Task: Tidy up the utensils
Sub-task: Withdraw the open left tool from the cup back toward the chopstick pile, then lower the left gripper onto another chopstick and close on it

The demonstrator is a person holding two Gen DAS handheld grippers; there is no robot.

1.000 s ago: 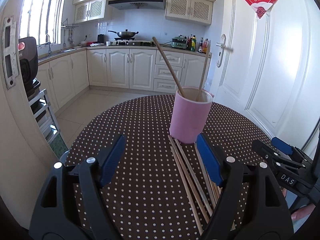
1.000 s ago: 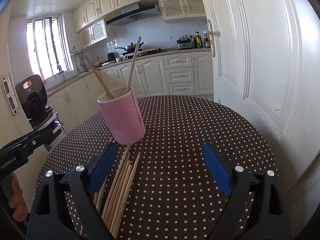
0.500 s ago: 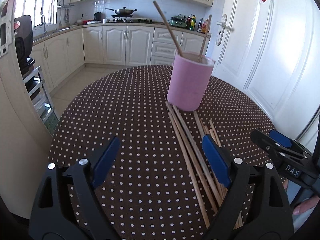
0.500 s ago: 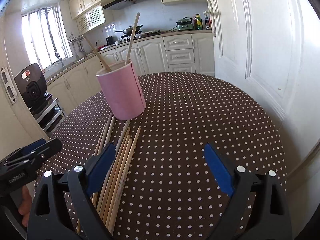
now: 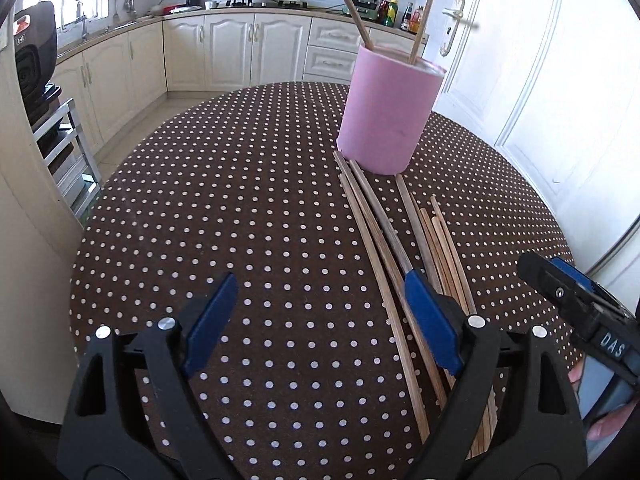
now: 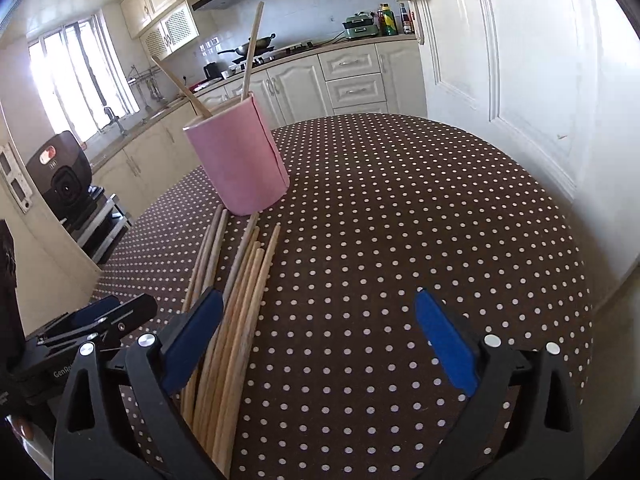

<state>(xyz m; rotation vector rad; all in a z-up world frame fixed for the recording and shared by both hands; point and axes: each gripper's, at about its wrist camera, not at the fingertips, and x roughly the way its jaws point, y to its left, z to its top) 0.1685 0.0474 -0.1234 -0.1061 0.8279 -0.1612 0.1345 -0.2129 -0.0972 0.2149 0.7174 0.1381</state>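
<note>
Now, through the left wrist view, my left gripper [image 5: 320,320] hangs wide and empty; the loose chopsticks [image 5: 384,248] run lengthwise from under its right pad toward the pink cup [image 5: 386,114]. From the right wrist view, my right gripper [image 6: 320,332] is opening, empty, with the chopsticks [image 6: 240,288] beneath its left pad, so I judge both hands about equally near.

The near ends of the loose chopsticks [image 5: 384,236] pass beneath the blue pad of the left gripper [image 5: 320,320] and run off the bottom edge, so their full length and exact count cannot be told. Inside the pink cup [image 5: 386,116], the lower parts of the two standing chopsticks [image 6: 250,56] are hidden by its wall, and one tip is cut off by the top edge in the left view. The person shows only as fingertips [image 5: 604,424] at the edge, and the bottle [image 6: 386,20] labels on the far counter are too small to read.
</note>
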